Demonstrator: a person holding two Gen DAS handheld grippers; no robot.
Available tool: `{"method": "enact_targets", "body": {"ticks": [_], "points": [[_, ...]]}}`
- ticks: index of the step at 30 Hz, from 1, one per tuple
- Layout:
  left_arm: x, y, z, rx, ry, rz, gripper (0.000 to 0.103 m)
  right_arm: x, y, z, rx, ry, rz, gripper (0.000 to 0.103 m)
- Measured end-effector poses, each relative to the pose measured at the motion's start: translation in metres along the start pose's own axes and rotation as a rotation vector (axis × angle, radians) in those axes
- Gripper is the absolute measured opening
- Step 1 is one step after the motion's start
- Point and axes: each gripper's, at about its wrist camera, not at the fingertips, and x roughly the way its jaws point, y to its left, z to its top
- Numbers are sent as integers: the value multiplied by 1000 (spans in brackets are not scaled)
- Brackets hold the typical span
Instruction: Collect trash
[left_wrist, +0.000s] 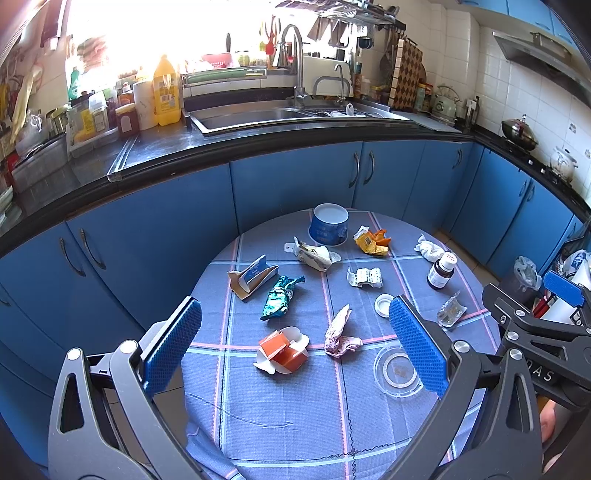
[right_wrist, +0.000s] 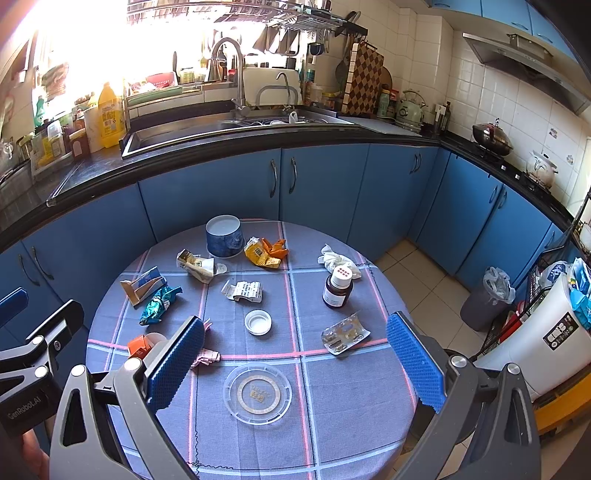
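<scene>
Above the near edge of the round table (left_wrist: 295, 424), both grippers spread wide and holding nothing: left gripper (left_wrist: 295, 345), right gripper (right_wrist: 295, 363). Between left pads, orange carton (left_wrist: 282, 350) and pink wrapper (left_wrist: 340, 334); between right pads, clear lid (right_wrist: 257, 392). Farther off toward 12 o'clock, blue cup (left_wrist: 328, 224), yellow wrapper (left_wrist: 371, 240); toward 1 o'clock, brown bottle (right_wrist: 337, 287), blister pack (right_wrist: 345, 334).

Round table (right_wrist: 354, 413) in blue plaid cloth, strewn wrappers (right_wrist: 159, 305), brown bottle (right_wrist: 337, 288), clear lid (right_wrist: 257, 392)
</scene>
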Motion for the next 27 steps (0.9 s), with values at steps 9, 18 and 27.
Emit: {"method": "enact_targets", "body": {"ticks": [9,18,27], "points": [[-2,-2,1,2,0,3,100,-2,-1,0,0,-2,-1,96],[-1,-3,1,3,1,4,100,-3,-1,0,0,-3,-1,96],[-1,0,-1,1,2,6,100,-4,-1,0,-2,-5,-2,96]]}}
